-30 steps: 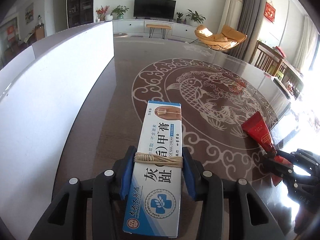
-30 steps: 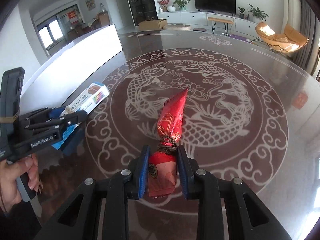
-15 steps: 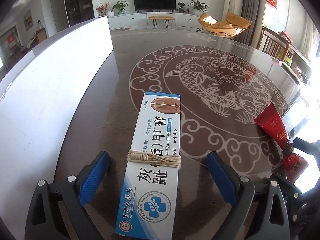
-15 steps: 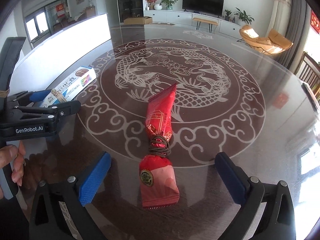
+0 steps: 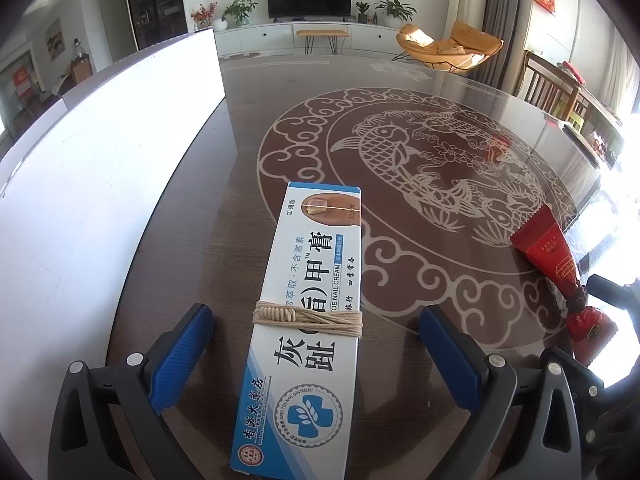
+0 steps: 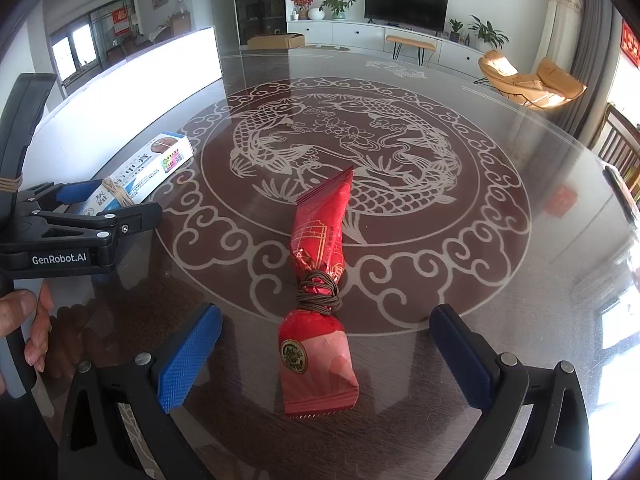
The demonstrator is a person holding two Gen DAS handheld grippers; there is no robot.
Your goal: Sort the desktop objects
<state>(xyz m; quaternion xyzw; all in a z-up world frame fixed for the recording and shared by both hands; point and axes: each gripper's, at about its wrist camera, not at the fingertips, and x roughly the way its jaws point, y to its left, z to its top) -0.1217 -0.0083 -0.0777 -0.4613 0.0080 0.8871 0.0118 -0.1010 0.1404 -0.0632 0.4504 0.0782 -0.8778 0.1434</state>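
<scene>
Lying flat on the glass-topped table [image 5: 248, 128], the nail cream box [image 5: 308, 320] sits between the spread fingers of the left gripper [image 5: 316, 344], touching neither pad. 1 second ago those fingers were clamped on it at its twine band; they have since let go. The right gripper [image 6: 326, 348] has done the same: its 2 fingers now stand wide on either side of the red candy packet [image 6: 320, 280], which rests on the table's fish pattern, well apart from the box. Both releases suggest each item has been set in its place, near the white board [image 5: 100, 168] and mid-table.
</scene>
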